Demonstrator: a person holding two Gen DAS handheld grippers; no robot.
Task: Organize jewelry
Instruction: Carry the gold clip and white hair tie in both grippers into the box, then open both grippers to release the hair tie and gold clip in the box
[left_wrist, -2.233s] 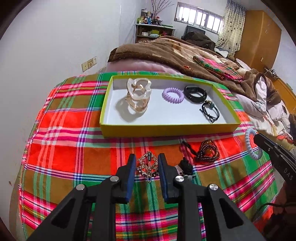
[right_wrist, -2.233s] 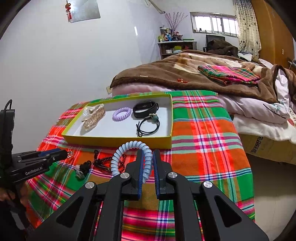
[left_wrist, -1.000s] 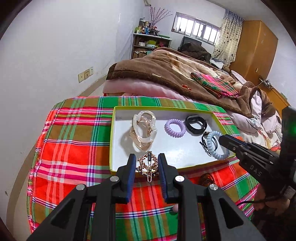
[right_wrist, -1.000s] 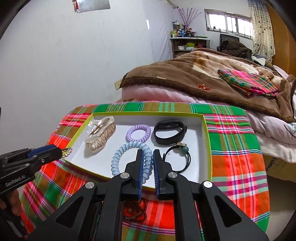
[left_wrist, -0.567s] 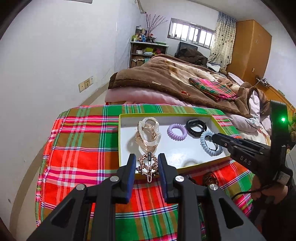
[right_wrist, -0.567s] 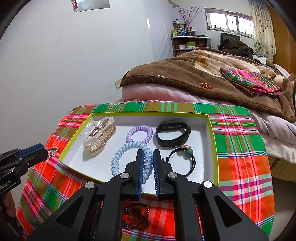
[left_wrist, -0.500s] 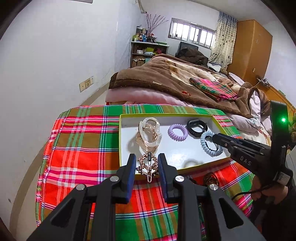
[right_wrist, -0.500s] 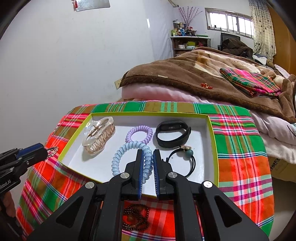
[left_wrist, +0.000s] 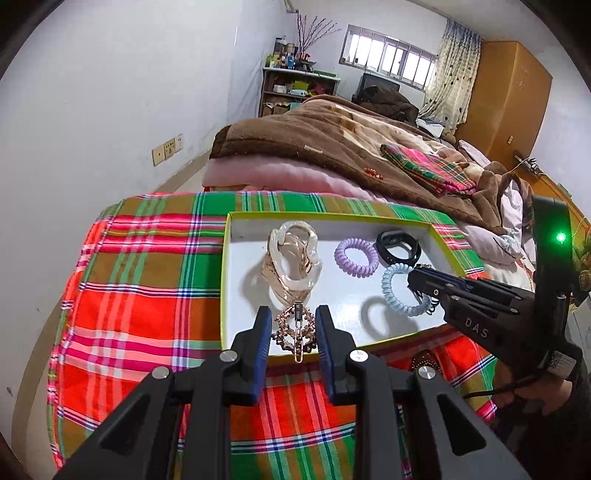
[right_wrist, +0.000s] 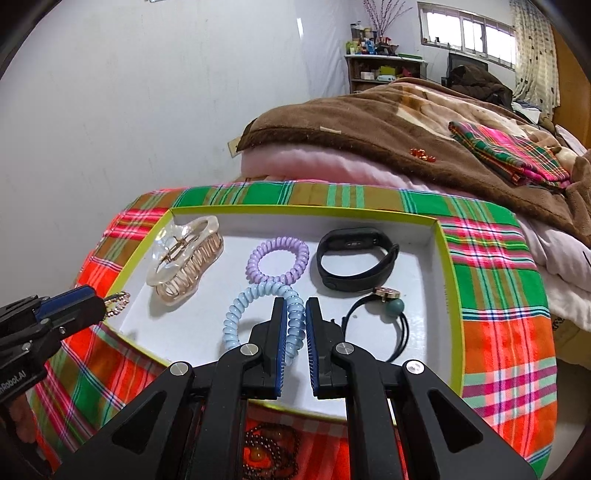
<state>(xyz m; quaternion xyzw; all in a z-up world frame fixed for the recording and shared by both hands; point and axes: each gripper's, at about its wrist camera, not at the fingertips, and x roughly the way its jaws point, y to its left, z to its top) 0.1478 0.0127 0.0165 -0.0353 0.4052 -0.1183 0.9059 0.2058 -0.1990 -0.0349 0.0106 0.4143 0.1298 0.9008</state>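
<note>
Pale-blue spiral hair tie (right_wrist: 258, 306), coiled, glossy

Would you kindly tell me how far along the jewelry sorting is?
Done: clear claw clip, purple coil tie, black wristband and black bead tie lie in the yellow-rimmed tray. In hand: left gripper holds a gold rhinestone clip, right gripper a blue coil tie. Left: dark beads on the cloth.

Plaid-covered surface (right_wrist: 498, 295) carries yellow-rimmed tray (right_wrist: 448, 280); dark bead bracelet (right_wrist: 269, 454) lies on cloth just before tray's near rim; bed (right_wrist: 332, 162) behind, brown blanket (right_wrist: 369, 125) and folded plaid cloth (right_wrist: 509, 151) on it
</note>
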